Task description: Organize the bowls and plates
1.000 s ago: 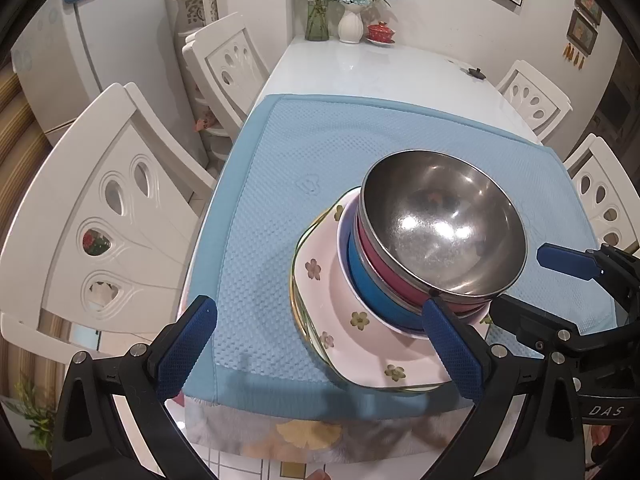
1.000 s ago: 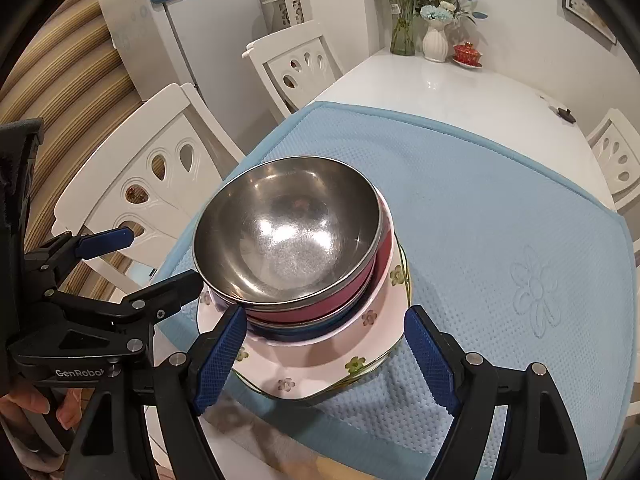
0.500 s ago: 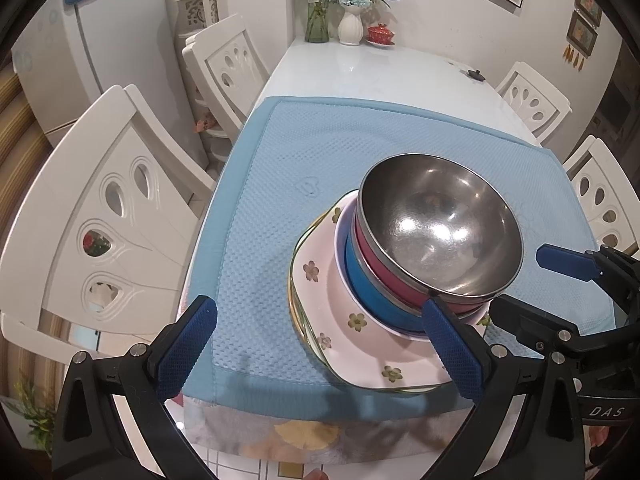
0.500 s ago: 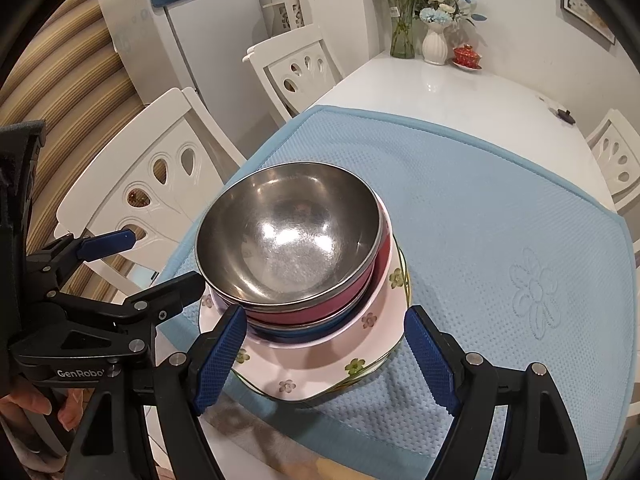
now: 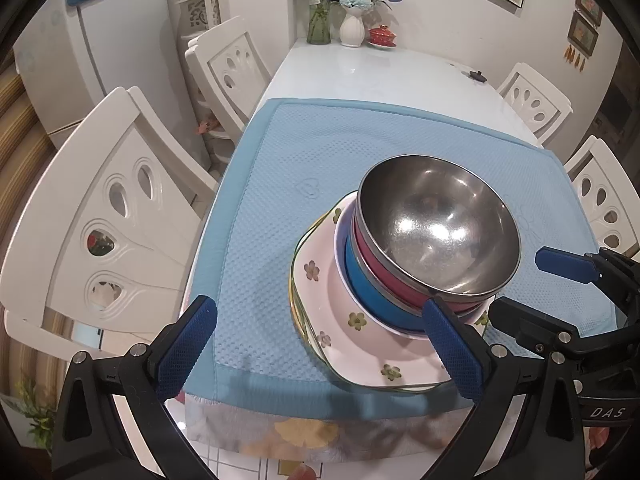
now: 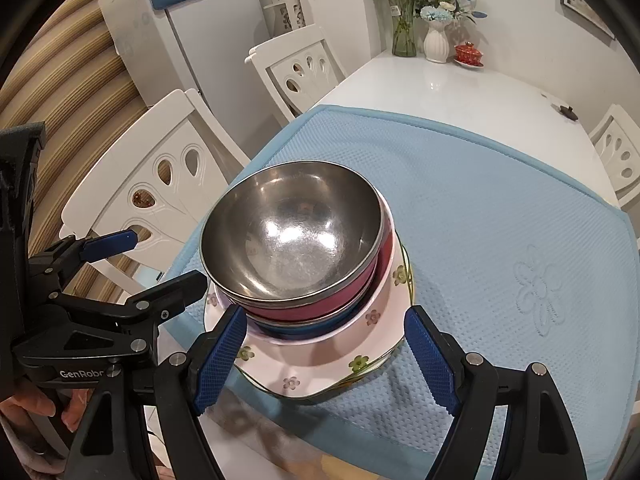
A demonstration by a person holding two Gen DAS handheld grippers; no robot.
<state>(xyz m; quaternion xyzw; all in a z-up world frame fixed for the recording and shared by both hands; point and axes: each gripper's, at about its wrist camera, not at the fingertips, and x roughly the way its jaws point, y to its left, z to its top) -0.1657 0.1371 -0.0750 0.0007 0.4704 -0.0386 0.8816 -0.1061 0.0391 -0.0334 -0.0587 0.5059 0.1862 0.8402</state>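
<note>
We hold both grippers, left gripper [image 5: 320,354] and right gripper [image 6: 326,354], wide open and empty before the stacked bowls [image 6: 292,240]; white chairs [image 5: 120,216] flank the table [image 5: 380,76]

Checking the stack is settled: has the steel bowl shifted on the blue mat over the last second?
No. The steel bowl sits at the same spot against the blue mat edge, atop the stacked bowls.

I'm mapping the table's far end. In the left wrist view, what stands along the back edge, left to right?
Glass vase of stems → white vase of flowers → red lidded cup on its saucer → small dark object.
</note>
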